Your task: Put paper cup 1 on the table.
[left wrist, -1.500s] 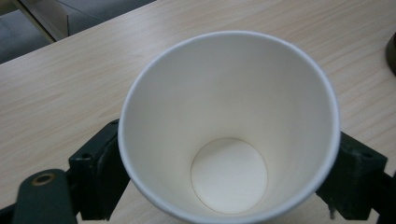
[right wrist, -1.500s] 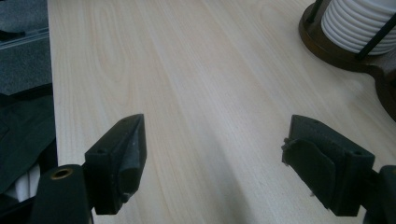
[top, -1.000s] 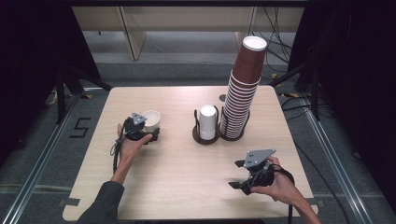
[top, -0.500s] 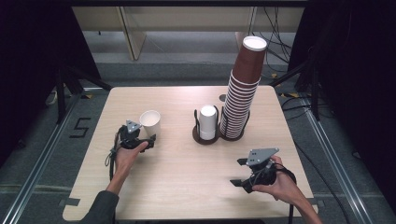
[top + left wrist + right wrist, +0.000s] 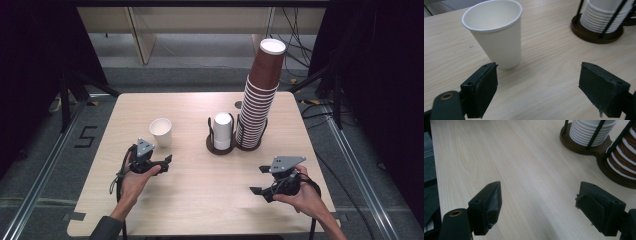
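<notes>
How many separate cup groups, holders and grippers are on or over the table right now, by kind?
Loose white cup: 1
White cup stack in holder: 1
Brown cup stack in holder: 1
Double cup holder: 1
Grippers, left gripper and right gripper: 2
Total: 6

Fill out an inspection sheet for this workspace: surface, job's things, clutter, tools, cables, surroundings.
Surface: light wooden table, bare around the items.
Job's things: single white paper cup upright, apart from the left tool; short white cup stack and tall brown cup stack in a dark two-ring holder.
Clutter: nothing seen.
Tools: left tool open, jaws short of the white cup; right tool open, over bare table.
Cables: a black cable loops from the left tool; more cables on the floor behind.
Surroundings: grey floor, metal rails alongside, dark sides.
</notes>
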Motion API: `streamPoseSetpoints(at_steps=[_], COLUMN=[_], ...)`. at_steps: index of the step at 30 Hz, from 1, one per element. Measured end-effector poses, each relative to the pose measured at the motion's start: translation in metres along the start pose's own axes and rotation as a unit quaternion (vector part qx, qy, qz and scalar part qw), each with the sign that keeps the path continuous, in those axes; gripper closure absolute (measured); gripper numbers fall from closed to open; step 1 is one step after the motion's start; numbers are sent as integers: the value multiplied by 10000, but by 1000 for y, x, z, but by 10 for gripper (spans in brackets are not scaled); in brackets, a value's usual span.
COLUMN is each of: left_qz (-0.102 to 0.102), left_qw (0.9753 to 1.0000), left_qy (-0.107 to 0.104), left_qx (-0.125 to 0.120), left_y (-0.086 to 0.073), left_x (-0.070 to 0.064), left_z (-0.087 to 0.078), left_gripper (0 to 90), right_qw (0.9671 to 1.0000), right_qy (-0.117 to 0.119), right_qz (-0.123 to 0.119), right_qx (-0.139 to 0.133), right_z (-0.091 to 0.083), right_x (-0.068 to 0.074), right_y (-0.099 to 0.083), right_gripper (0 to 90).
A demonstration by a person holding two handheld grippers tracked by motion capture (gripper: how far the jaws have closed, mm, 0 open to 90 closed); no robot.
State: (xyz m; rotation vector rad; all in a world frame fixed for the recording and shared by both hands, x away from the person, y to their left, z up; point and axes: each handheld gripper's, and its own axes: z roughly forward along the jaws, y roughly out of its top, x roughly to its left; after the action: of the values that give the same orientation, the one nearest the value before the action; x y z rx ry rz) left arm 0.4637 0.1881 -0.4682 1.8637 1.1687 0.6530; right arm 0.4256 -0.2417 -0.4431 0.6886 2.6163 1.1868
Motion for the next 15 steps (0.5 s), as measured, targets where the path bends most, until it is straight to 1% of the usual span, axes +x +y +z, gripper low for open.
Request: streamPoseSetpoints(at_steps=[1,4,5,6,7,8,9,12,13,15], left_qz=[6,15,4,5,33,31,36,-22,-44,-10], left_qw=[9999,9997,9995,9994,9993,9993,9989,9984,9983,9982], left_qy=[-67,-174,-254,-269,-309,-301,-373,-447,-445,-491], left_qx=[-78,-160,-186,-201,-226,-238,-282,-360,-368,-349], left_y=[0,-1,-2,-3,-4,-5,-6,-10,-12,-15], left_x=[-4,-13,-17,-20,-24,-27,-30,-36,-39,-43], left_z=[-4,-12,-15,-17,-20,-22,-24,-29,-31,-32], left_gripper=[151,151,151,151,150,150,150,150,150,150], right_qw=[10000,10000,9999,9999,9999,9998,9997,9997,9998,9997], right_qy=[-33,-53,-96,-85,-126,-133,-148,-141,-149,-134], right_qz=[-4,57,52,97,57,170,168,186,145,206], right_qx=[-13,-30,-55,-41,-69,-57,-40,-73,-81,-50], right_z=[-1,-2,-2,-3,-3,-3,-4,-4,-3,-4], right_x=[0,-2,-3,-3,-4,-3,-4,-5,-6,-6], right_y=[0,-1,-1,-2,-2,-2,-2,-3,-3,-4], right_gripper=[206,202,202,201,202,201,200,198,197,197])
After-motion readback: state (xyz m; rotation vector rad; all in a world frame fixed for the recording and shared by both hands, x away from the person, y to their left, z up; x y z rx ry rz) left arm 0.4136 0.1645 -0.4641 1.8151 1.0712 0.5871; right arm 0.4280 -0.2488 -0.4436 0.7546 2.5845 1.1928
